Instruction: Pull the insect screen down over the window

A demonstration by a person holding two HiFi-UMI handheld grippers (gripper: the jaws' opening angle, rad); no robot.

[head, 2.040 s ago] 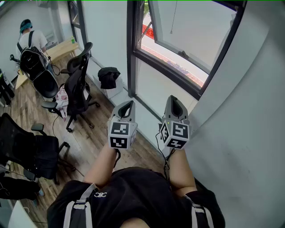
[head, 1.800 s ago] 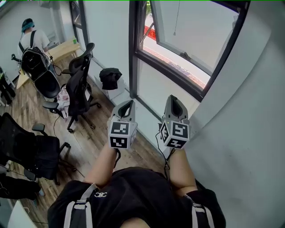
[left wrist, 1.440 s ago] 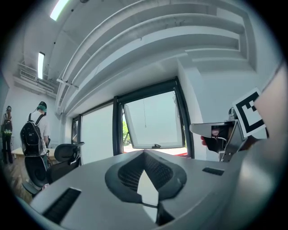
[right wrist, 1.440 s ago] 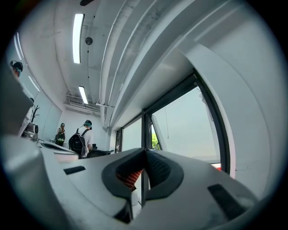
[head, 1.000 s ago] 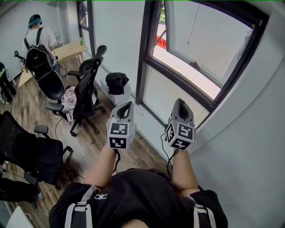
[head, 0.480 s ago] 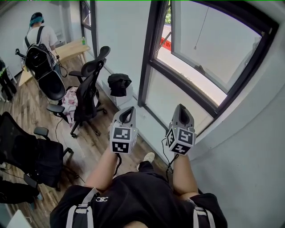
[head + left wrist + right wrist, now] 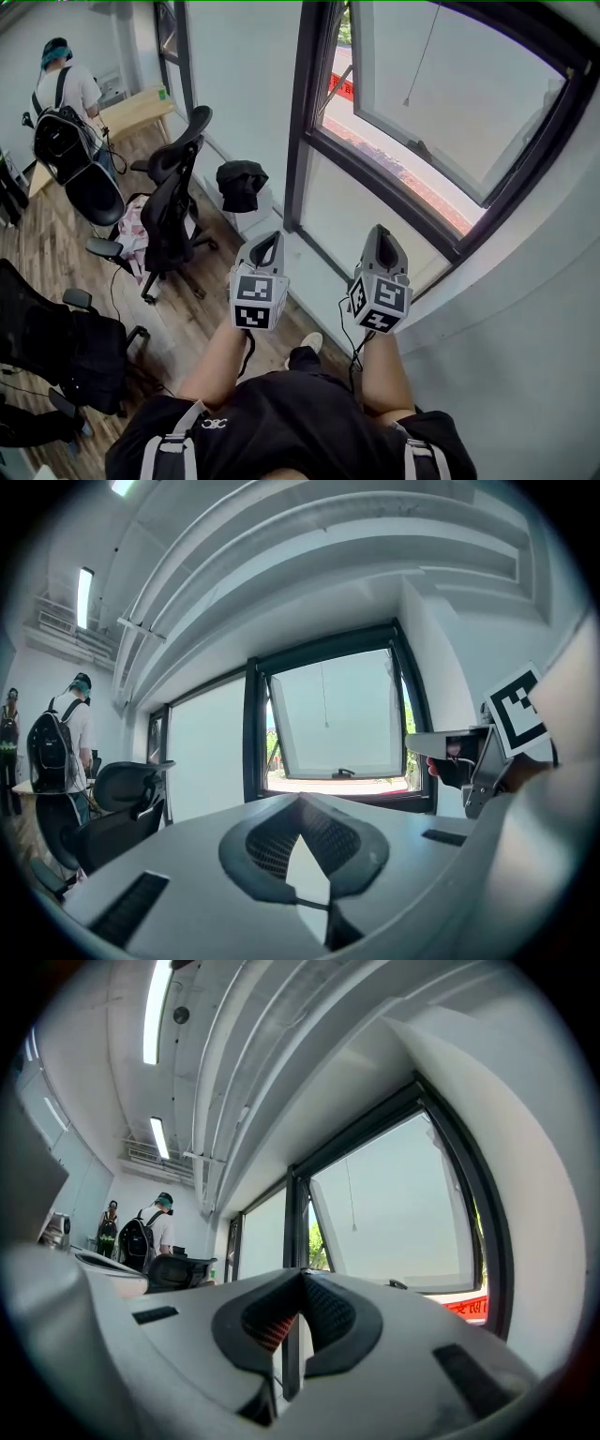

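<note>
Head view: the left tool (image 7: 266, 246) and the right tool (image 7: 380, 240) are hovering side by side, both pointing toward the window (image 7: 459, 103) ahead. Its sash is standing tilted open, with a thin cord (image 7: 422, 52) hanging before the pane.

Left gripper view: the left tool's jaws are sitting pressed together, empty, facing the window.

Right gripper view: the right tool's jaws are likewise sitting together, gripping nothing, with the window straight ahead.

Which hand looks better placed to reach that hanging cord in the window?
The right gripper, probably: it sits below the open window where the pull cord hangs, while the left gripper sits farther left, beyond the frame post. Both are shut and empty.
</note>
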